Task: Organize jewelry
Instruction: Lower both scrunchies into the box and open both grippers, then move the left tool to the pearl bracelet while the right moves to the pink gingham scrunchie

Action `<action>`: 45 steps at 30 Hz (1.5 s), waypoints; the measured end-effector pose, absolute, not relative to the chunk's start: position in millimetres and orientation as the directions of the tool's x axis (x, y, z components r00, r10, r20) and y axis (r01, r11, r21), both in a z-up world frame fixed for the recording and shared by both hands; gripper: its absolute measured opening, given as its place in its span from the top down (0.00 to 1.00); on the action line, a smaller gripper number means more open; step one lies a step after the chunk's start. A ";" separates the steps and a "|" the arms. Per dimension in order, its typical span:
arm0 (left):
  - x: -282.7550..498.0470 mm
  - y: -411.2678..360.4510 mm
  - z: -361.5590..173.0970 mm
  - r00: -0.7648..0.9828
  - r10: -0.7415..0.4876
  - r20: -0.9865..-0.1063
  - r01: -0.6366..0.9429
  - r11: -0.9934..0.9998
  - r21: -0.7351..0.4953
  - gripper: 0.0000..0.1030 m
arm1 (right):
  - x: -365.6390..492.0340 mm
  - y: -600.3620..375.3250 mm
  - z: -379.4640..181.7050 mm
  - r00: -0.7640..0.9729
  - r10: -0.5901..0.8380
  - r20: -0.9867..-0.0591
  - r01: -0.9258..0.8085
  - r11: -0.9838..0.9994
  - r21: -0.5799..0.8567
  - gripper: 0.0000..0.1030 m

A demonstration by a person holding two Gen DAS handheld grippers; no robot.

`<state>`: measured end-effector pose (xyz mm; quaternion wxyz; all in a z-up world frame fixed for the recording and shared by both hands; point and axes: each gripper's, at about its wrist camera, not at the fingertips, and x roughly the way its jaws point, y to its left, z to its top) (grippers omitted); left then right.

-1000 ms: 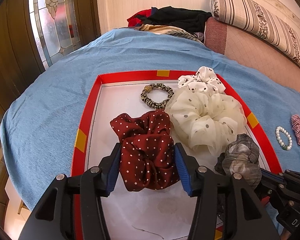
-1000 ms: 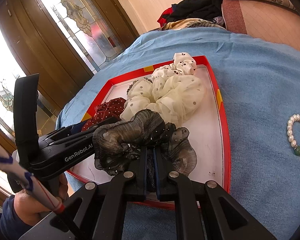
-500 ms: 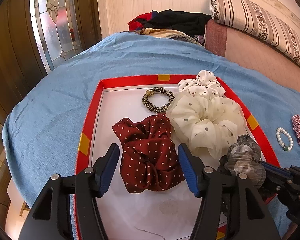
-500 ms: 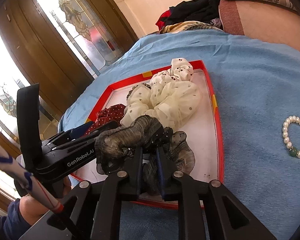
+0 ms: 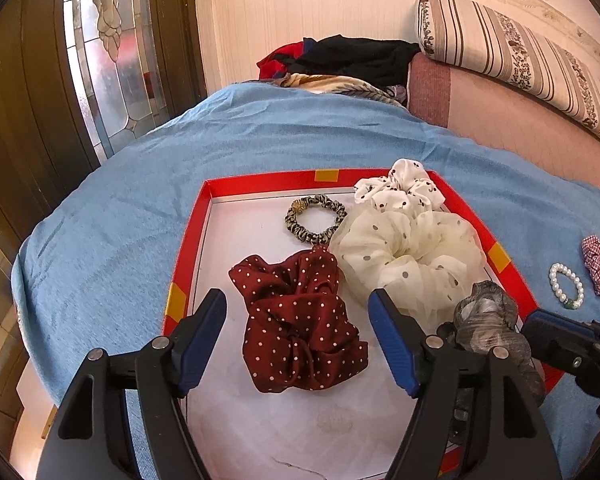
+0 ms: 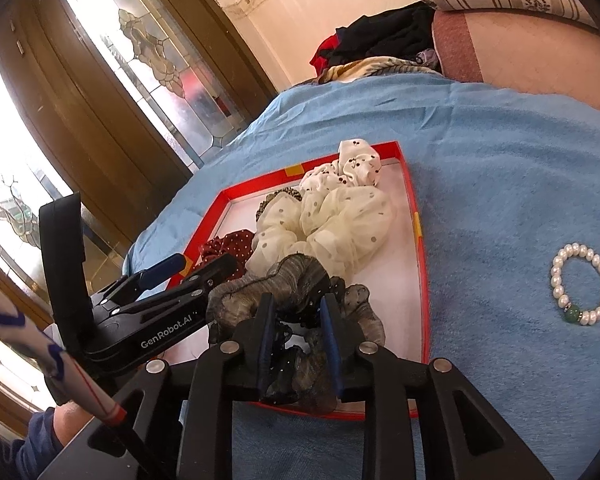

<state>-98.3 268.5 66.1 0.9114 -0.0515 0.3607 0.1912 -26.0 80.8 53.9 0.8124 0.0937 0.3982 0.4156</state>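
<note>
Red card walls enclose the tray (image 5: pixel 188 236), which serves as the collection point and sits on a blue cloth (image 5: pixel 112 216).

Left gripper (image 5: pixel 298 332): released. Its jaws have just been opening and now stand wide on either side of the maroon dotted scrunchie (image 5: pixel 300 320), with the blue pads clear of the fabric. The scrunchie lies flat on the tray floor directly ahead of the fingers, so it reads as deposited.

Right gripper (image 6: pixel 296 320): its jaws have just been opening as well, though the gap is narrow. The grey gauze scrunchie (image 6: pixel 260 292) bulges between and over the fingers, at the tray's near edge. Loose folds hide the pads, so whether they are pressing the fabric cannot be told. Judged from the position over the tray floor, this is a release step.

Ahead of the left fingers and to their right sits the cream dotted scrunchie (image 5: pixel 408 256), with a white dotted scrunchie (image 5: pixel 400 192) beyond it. A leopard-print hair tie (image 5: pixel 315 219) lies straight ahead at the far end.

Outside the tray, right of the right gripper, a pearl bracelet (image 6: pixel 582 284) rests on the cloth. In the left view a red checked bow (image 5: pixel 596 264) lies just beside it. Both appear unsorted.
</note>
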 end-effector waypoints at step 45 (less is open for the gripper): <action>65.6 24.9 9.3 0.544 -0.032 -0.838 0.136 0.989 0.050 0.63 | 64.6 -190.2 80.5 0.689 0.529 -0.496 -0.040 0.711 0.702 0.61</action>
